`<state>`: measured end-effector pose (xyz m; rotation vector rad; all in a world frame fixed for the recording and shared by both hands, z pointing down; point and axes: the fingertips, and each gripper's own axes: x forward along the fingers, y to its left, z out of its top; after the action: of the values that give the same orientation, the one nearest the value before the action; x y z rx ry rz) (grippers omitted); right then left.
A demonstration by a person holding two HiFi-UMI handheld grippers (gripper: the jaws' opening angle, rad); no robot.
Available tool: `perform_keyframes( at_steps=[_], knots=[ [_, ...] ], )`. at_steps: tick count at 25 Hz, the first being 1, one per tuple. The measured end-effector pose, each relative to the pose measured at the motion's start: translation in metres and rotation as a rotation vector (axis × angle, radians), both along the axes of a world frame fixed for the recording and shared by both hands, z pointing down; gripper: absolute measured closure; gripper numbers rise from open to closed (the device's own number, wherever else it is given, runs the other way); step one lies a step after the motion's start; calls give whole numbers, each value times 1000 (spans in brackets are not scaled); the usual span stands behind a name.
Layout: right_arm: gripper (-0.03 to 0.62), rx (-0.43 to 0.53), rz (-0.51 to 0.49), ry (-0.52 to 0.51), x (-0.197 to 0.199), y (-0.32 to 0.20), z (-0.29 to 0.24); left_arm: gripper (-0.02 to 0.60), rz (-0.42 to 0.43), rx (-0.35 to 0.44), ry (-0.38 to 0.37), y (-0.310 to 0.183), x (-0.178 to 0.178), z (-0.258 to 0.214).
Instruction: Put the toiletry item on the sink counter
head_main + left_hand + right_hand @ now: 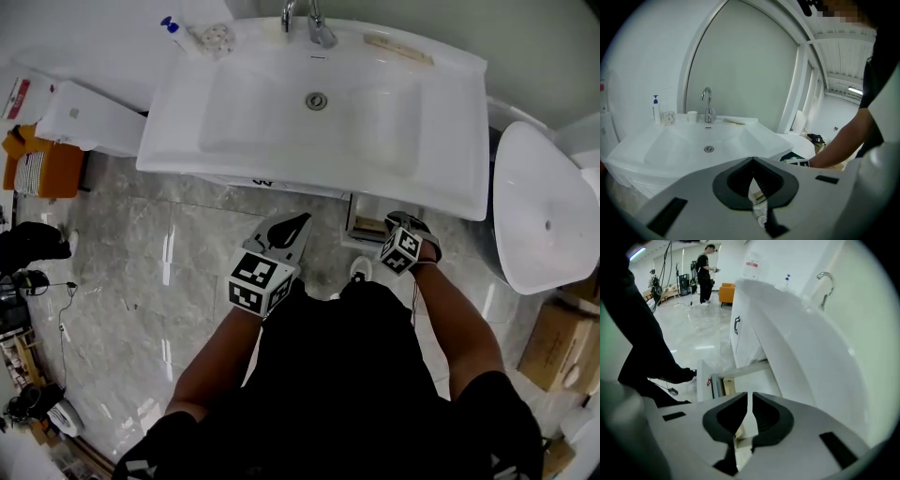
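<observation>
The white sink counter [441, 141] with its basin and faucet [314, 23] is in front of me. Below its right front edge an open drawer [361, 225] holds a tan item [371, 226] that I cannot identify. My right gripper [394, 220] reaches down to that drawer; its jaws [750, 397] are all but together, with only a thin slit between them. Whether anything is pinched there is unclear. My left gripper [300, 219] hovers below the counter's front edge. Its jaws [752, 161] are shut with nothing visible in them.
At the counter's back left stand a blue-capped pump bottle [171, 26] and a glass [214, 37]. A flat tan thing [398, 49] lies at the back right. A white toilet [544, 211] is to the right, cardboard boxes [558, 342] beyond it, an orange chair [42, 169] at left.
</observation>
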<state>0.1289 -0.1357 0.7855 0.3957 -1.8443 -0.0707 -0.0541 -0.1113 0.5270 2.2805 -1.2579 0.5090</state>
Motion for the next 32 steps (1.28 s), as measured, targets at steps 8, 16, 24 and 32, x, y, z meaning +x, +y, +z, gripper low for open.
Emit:
perform_keyframes(
  at_steps=[8,16,24,32],
  knots=[
    [580,78,227,-350,-37,-11,-144,581,41,71,2,-9,-12,-31],
    [579,161,346,-692,-73,-8,-268,581,59,135,14,-13,-31,-60],
    [580,151,477,-997,-87,-5,-341,581,84,173,38,-15,-43,-75],
    [586,105,581,-1050,-105,-4,-339,581,133,187,58,-20,-63,-79]
  ],
)
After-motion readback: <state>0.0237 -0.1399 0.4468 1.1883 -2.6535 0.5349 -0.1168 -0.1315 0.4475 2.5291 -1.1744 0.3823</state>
